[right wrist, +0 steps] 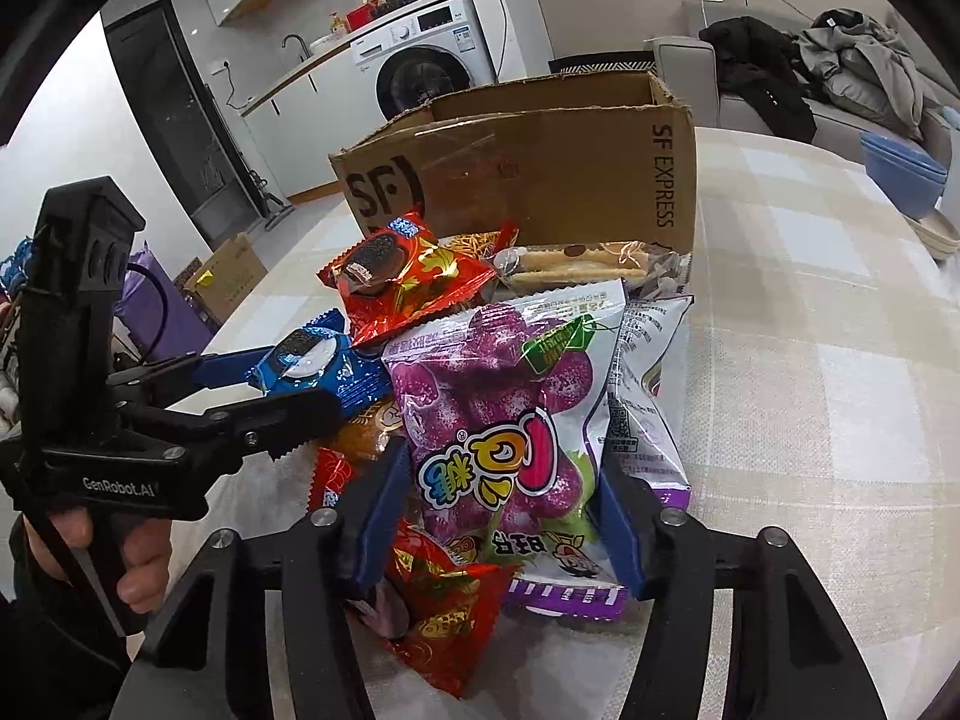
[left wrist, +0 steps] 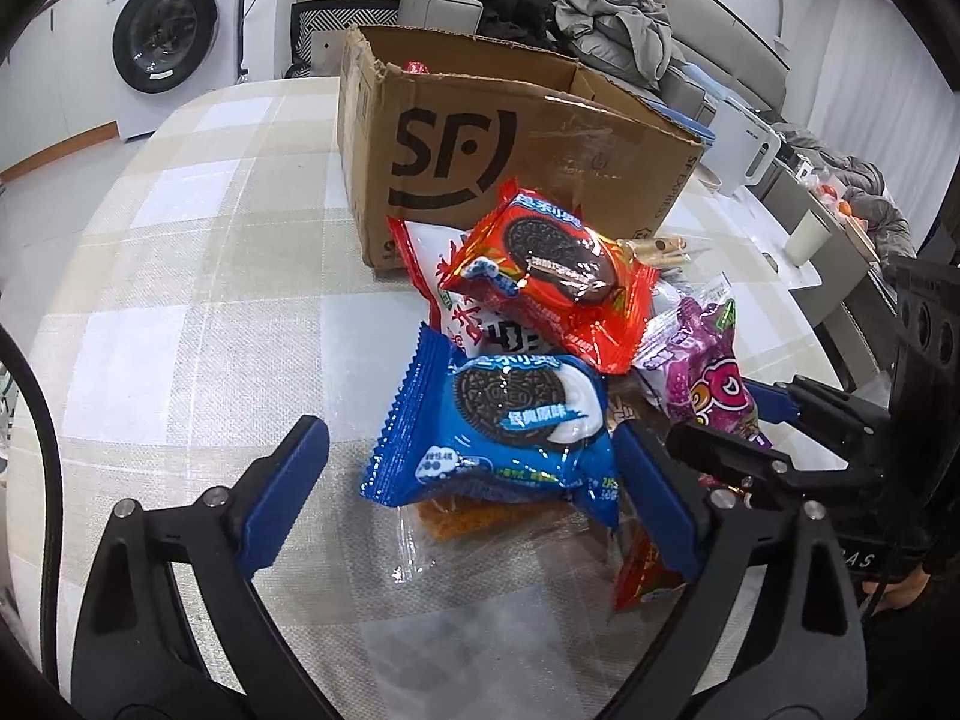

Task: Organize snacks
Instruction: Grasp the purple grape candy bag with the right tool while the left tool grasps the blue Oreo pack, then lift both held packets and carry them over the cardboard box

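Purple and crinkly, the candy bag (right wrist: 510, 420) sits at the near right of my snack pile on the checked worktop (right wrist: 810, 360), in front of the open box (right wrist: 540, 180). My right gripper (right wrist: 498, 516) has its blue fingers (right wrist: 618, 534) on either side of the bag's lower half; they look close against the film, but I cannot tell whether they truly pinch it yet. My left gripper (left wrist: 474, 492) stands wide open around the blue cookie pack (left wrist: 492, 426), its fingers (left wrist: 282, 498) clear of the wrapper on both sides. I judge both packs light and puffy with air, their film slick and ready to slide or buckle, so I would take each across its middle, where the contents give some body, not by a sealed edge. The cookies inside could crack under a hard squeeze; the candy looks more forgiving. A red cookie pack (left wrist: 552, 276) rests higher on the pile, leaning toward the box, and may shift once its neighbours are lifted.
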Tool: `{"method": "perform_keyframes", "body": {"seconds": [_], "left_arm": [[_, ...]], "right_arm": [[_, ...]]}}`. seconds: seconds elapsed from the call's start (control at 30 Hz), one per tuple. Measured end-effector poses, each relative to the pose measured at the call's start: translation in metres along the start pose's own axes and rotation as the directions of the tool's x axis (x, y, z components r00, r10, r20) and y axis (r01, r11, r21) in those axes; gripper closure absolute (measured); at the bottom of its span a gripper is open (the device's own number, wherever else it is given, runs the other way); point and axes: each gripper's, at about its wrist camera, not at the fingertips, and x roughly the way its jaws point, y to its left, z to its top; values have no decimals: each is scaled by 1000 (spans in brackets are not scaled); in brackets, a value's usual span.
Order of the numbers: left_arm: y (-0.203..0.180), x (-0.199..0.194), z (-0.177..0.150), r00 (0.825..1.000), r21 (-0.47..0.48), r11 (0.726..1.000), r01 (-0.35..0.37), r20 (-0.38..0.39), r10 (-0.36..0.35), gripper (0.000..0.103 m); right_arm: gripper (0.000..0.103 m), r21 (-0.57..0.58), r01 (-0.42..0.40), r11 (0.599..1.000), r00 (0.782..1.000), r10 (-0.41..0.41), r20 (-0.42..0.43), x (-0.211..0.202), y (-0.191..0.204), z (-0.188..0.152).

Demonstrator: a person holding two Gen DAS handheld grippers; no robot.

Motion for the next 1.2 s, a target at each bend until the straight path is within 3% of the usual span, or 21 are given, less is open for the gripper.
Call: {"method": "perform_keyframes", "body": {"seconds": [0.1,0.17,0.4,0.57,1.2], "left_arm": [[-1,1,0,1000,7,1000,1,-2,-1,15],[-4,2,0,1000,16,1000,1,-8,-1,23],[-10,-1,-2,1000,33,999,-5,-3,5,38],[-7,-8,-2,1000,38,999,3,12,-3,59],[2,-48,-2,995,-10,1000,10,102,-9,60]], "right_arm": [[52,19,-10,1000,1000,9,10,-3,-3,-1],[61,33,-11,999,1000,11,13,-4,-6,-1],[63,61,-38,997,999,36,20,-7,-14,-4],[63,65,-41,997,999,40,24,-8,-14,-4],[63,69,-40,997,995,33,96,-29,-16,-7]]}}
